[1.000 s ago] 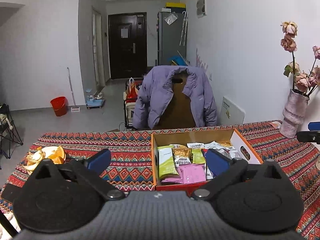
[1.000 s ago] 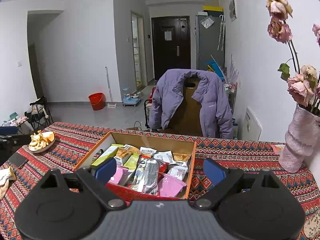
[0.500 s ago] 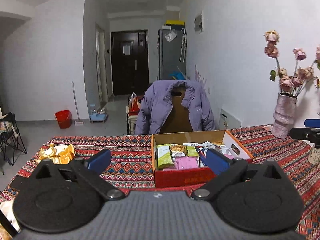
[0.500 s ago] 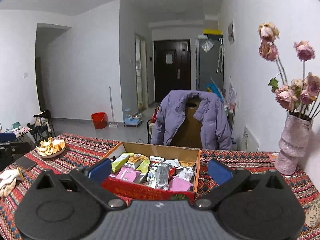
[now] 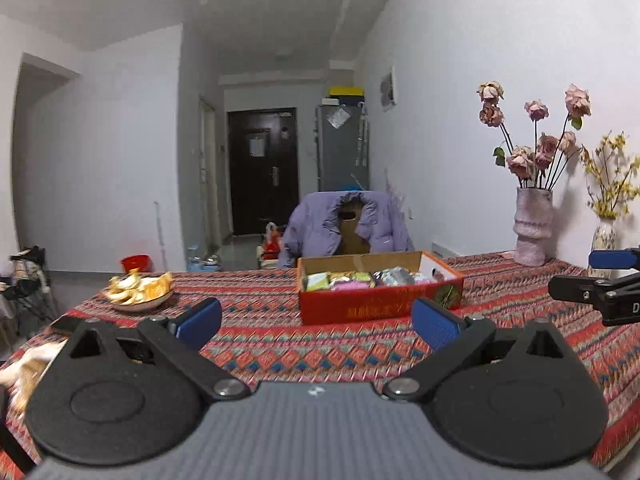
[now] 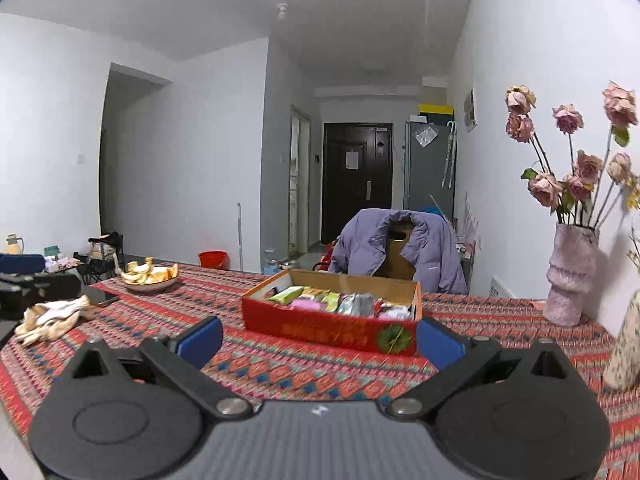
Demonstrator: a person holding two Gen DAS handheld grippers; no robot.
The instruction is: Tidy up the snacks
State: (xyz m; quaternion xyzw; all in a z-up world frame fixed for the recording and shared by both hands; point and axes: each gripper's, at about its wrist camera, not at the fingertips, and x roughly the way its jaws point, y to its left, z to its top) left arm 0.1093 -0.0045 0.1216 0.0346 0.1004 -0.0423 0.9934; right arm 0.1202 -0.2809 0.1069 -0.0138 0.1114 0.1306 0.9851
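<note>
Notably both claws wide, empty, left claw, right claw, gloves clear only from right.

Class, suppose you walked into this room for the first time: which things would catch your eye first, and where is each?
The red box crammed with snack packets sits mid-table on the bright patterned tablecloth. A pink vase of dried roses stands at the table's right by the wall. Behind the box, a purple jacket drapes a chair.

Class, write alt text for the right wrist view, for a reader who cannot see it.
The open right gripper hovers empty over a patterned tablecloth, facing a red box of snack packets. A bowl of fruit peels sits left, a vase of dried roses right.
</note>
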